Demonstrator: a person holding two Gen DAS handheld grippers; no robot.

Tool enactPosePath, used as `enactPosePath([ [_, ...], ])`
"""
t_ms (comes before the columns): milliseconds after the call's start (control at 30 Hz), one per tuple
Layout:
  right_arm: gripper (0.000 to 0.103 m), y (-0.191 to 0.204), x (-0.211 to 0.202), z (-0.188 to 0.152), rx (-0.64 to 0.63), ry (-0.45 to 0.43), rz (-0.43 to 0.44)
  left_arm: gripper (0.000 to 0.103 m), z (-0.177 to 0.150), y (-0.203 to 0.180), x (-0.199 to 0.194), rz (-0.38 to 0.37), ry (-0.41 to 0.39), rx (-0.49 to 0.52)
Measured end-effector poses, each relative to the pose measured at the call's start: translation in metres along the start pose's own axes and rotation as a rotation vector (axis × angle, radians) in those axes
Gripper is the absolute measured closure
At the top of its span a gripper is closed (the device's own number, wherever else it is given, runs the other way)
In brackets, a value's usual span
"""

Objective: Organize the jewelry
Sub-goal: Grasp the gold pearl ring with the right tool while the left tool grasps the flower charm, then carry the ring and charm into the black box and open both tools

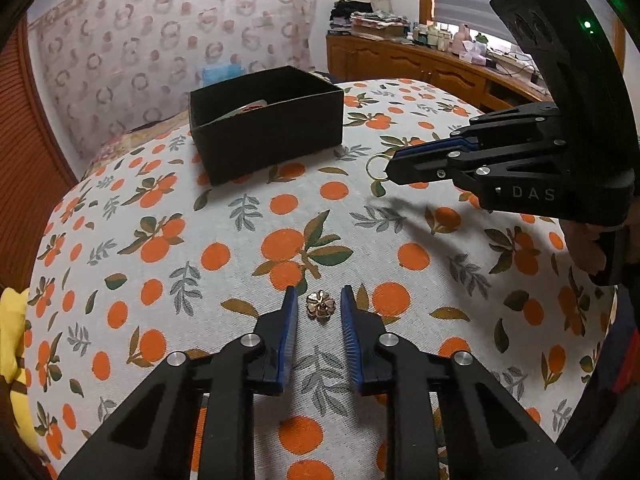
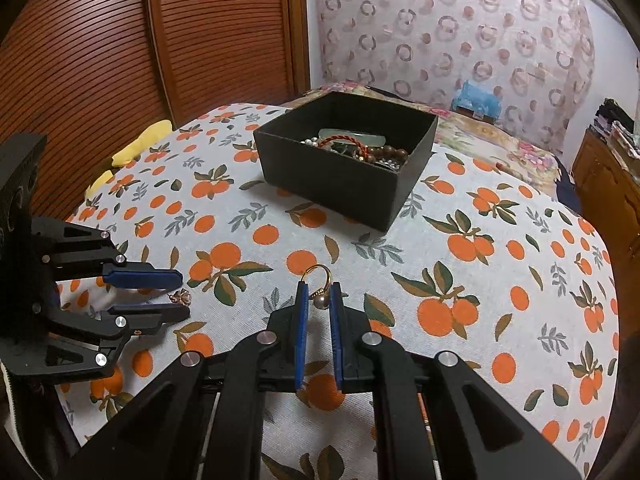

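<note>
A small gold flower brooch [image 1: 320, 306] lies on the orange-print tablecloth, between the tips of my open left gripper [image 1: 319, 301]; the jaws stand apart on either side of it. It also shows in the right wrist view [image 2: 182, 298], by the left gripper [image 2: 181, 294]. My right gripper [image 2: 319, 292] is shut on a gold ring with a pearl [image 2: 320, 285] and holds it above the cloth. In the left wrist view the ring [image 1: 377, 168] sticks out of the right gripper [image 1: 390, 170]. A black open box [image 2: 344, 162] at the far side of the table holds bracelets and beads.
The table has an orange-print cloth [image 1: 224, 240]. A yellow cloth [image 2: 140, 142] lies at the table's left edge. A slatted wooden door [image 2: 120, 40] stands behind, and a wooden dresser [image 1: 420, 60] with clutter at the far right.
</note>
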State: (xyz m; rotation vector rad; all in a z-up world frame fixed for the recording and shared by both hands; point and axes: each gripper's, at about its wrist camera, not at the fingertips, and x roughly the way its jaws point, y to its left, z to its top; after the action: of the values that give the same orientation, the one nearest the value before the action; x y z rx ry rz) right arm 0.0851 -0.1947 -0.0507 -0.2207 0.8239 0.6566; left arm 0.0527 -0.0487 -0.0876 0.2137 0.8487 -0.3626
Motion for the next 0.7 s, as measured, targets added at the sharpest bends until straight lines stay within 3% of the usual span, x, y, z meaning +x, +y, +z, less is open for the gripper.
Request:
enactPosePath([
  [33, 0.091, 0.0, 0.0, 0.0, 0.001, 0.0, 0.001, 0.089, 0.0, -0.001, 0.0, -0.003, -0.002, 0.002],
  [300, 0.091, -0.001, -0.003, 0.005, -0.001, -0.009, 0.0, 0.089, 0.006, 0.007, 0.0, 0.004, -0.017, -0.026],
  [700, 0.091, -0.005, -0.011, 0.06, -0.022, -0.058, -0.011, 0.089, 0.047, 0.03, -0.019, 0.042, -0.105, -0.048],
])
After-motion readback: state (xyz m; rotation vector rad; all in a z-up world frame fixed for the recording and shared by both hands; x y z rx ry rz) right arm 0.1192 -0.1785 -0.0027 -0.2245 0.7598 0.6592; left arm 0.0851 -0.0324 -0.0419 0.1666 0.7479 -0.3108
